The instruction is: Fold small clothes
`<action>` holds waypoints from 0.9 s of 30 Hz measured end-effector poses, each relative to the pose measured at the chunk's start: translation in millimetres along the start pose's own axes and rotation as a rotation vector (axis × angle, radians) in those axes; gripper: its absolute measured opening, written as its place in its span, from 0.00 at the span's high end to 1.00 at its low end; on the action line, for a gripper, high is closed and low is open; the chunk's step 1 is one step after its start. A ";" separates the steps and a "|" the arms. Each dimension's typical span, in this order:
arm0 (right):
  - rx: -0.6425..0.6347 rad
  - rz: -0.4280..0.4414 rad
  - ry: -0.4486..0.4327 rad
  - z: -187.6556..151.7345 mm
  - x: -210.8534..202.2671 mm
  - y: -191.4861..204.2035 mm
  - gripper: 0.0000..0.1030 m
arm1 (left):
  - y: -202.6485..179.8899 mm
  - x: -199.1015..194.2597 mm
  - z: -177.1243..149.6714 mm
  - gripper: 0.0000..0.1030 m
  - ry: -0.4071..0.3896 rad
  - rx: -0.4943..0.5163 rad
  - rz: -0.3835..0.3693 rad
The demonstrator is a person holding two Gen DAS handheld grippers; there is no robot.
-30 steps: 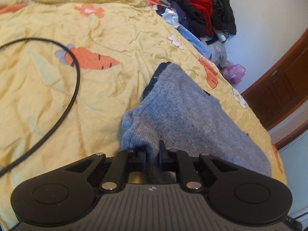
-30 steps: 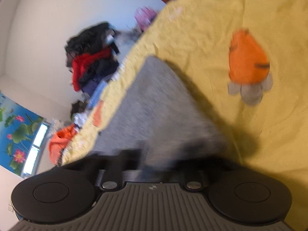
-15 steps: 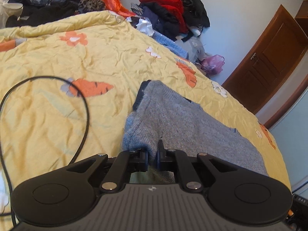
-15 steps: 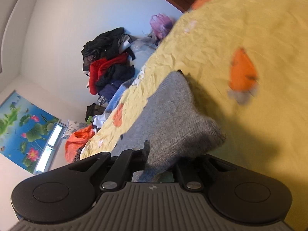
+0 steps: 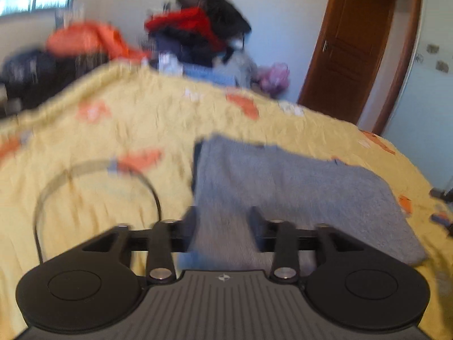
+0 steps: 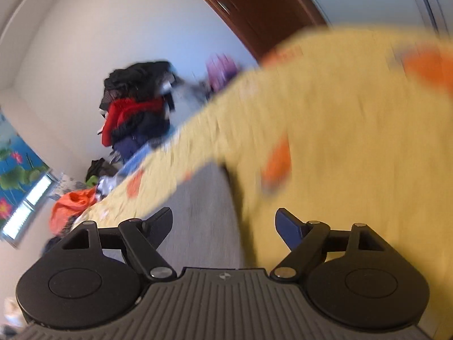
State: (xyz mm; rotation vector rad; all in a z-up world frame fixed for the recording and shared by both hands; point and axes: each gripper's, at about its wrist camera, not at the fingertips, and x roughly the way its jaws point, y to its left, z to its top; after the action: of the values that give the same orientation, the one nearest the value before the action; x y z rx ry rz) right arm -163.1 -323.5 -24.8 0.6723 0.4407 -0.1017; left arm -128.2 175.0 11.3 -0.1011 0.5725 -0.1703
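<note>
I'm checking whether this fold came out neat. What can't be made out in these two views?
- Grey garment: near edge hidden behind the left tongs in the left wrist view; motion blur smears its folds.
- Same garment in the right wrist view: only a blurred strip shows between the opening right tongs.
- Clothes pile: too blurred to sort.
- Black cable: its near run passes behind the tongs' body.

grey garment [image 5: 294, 181], yellow orange-patterned bedspread [image 5: 136, 119]
</note>
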 end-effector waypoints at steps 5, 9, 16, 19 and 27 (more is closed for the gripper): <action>-0.178 0.043 0.091 45.6 91.3 35.1 0.23 | -17.8 65.7 50.4 0.23 -0.102 0.091 0.102; -0.323 -0.064 0.209 52.8 171.4 55.2 0.26 | -15.5 154.0 80.3 0.24 0.045 0.092 0.093; -0.330 -0.008 0.355 40.3 222.6 64.9 0.29 | -3.5 241.0 93.7 0.62 0.242 0.067 0.070; -0.395 -0.012 0.381 34.3 233.5 71.3 0.59 | -9.7 251.7 92.0 0.68 0.258 0.112 0.038; -0.251 0.060 0.261 57.0 224.6 54.4 0.88 | -13.5 263.9 89.0 0.96 0.190 0.220 0.149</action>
State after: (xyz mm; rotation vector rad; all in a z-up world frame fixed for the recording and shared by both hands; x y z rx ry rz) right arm 72.9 -305.4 -49.5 0.4516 0.6714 0.0992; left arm 136.8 116.3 -52.1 0.1729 0.7446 -0.0971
